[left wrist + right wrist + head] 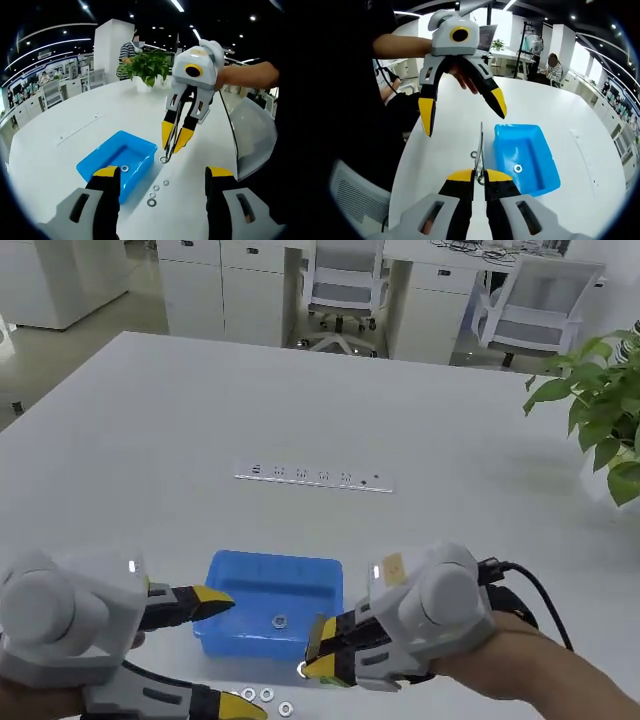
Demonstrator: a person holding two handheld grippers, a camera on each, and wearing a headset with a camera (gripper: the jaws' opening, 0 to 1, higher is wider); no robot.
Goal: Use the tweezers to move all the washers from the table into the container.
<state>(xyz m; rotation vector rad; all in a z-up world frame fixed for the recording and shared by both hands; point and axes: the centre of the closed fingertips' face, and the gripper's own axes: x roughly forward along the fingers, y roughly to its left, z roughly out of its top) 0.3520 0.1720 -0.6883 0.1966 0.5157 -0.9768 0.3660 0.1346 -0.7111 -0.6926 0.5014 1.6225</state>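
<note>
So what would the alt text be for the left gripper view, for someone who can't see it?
The right hand-held gripper grips tweezers, their tips at a washer on the white table beside a blue container that holds one washer. Three more washers lie nearer, ahead of the left hand-held gripper, whose jaws stand open.

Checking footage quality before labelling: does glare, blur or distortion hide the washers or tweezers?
Head view: even light, soft shadows, loose washers small but sharp. Left gripper view: fisheye bends the table edge, washers readable. Right gripper view: tweezers thin, edge-on; container clear.
</note>
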